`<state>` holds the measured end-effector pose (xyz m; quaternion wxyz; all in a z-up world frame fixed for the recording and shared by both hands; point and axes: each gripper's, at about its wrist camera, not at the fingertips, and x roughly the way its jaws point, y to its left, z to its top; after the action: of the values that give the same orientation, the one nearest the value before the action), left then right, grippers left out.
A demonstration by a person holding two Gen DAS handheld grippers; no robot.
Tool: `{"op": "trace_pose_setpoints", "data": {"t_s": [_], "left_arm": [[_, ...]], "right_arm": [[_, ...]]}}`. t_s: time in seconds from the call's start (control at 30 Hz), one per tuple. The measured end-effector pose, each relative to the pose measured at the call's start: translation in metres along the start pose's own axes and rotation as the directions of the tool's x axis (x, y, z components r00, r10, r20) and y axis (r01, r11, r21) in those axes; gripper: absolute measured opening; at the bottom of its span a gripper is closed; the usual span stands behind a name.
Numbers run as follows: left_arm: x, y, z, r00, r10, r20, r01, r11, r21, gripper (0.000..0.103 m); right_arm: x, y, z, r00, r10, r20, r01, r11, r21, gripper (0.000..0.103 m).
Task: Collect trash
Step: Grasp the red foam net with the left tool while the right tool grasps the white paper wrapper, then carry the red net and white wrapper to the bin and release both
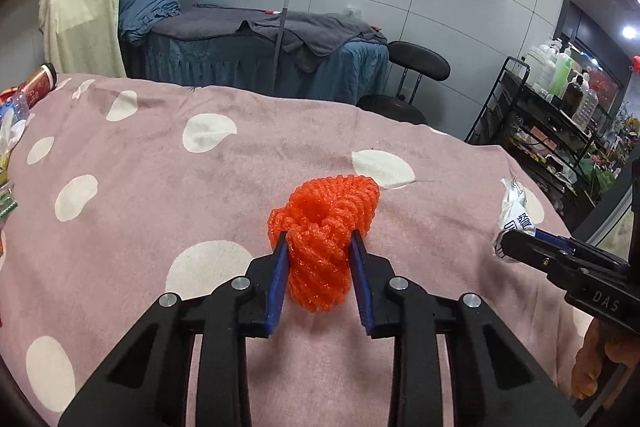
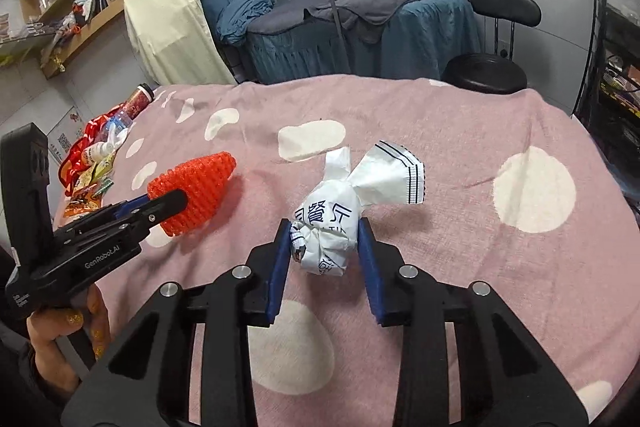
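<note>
An orange foam net (image 1: 328,223), bunched into a lump, lies on the pink dotted blanket (image 1: 160,179). My left gripper (image 1: 321,235) is shut on its near end, with both blue pads pressed into the mesh. In the right wrist view the same net (image 2: 200,183) shows at the left with the left gripper (image 2: 176,201) on it. A crumpled white paper wrapper (image 2: 332,223) with dark print sits between the blue pads of my right gripper (image 2: 325,227), which is shut on it. The wrapper's twisted end fans out to the right. The left wrist view shows this wrapper (image 1: 514,211) at the right edge.
A pile of packets, small bottles and a red bag (image 2: 94,163) lies at the blanket's left edge, with a red can (image 2: 140,99) behind it. Beyond the blanket stand a blue-draped bed (image 2: 360,35), a black stool (image 2: 486,71) and a rack of bottles (image 1: 560,83).
</note>
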<state>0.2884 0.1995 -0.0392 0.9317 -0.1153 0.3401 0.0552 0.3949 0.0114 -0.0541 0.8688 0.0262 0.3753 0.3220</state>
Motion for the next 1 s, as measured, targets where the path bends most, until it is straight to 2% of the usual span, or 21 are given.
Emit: {"op": "trace_pose_setpoints", "data": {"t_s": [0.23, 0.47, 0.7, 1.0], "left_arm": [[-0.050, -0.019, -0.019, 0.996, -0.056, 0.067, 0.055, 0.998, 0.014, 0.029], [-0.086, -0.040, -0.045, 0.991, -0.108, 0.076, 0.106, 0.994, 0.027, 0.029], [-0.109, -0.066, -0.066, 0.986, -0.150, 0.074, 0.145, 0.987, 0.077, 0.029], [-0.121, -0.096, -0.085, 0.975, -0.213, 0.062, 0.205, 0.973, 0.108, 0.029]], "right_arm": [[-0.071, 0.014, -0.029, 0.995, -0.032, 0.092, 0.036, 0.998, -0.050, 0.034], [-0.130, 0.009, -0.061, 0.988, -0.041, 0.152, 0.044, 0.999, -0.021, 0.034], [-0.169, -0.007, -0.092, 0.983, -0.061, 0.174, 0.058, 0.998, 0.021, 0.034], [-0.210, -0.035, -0.127, 0.969, -0.121, 0.215, 0.099, 0.989, 0.107, 0.034]]}}
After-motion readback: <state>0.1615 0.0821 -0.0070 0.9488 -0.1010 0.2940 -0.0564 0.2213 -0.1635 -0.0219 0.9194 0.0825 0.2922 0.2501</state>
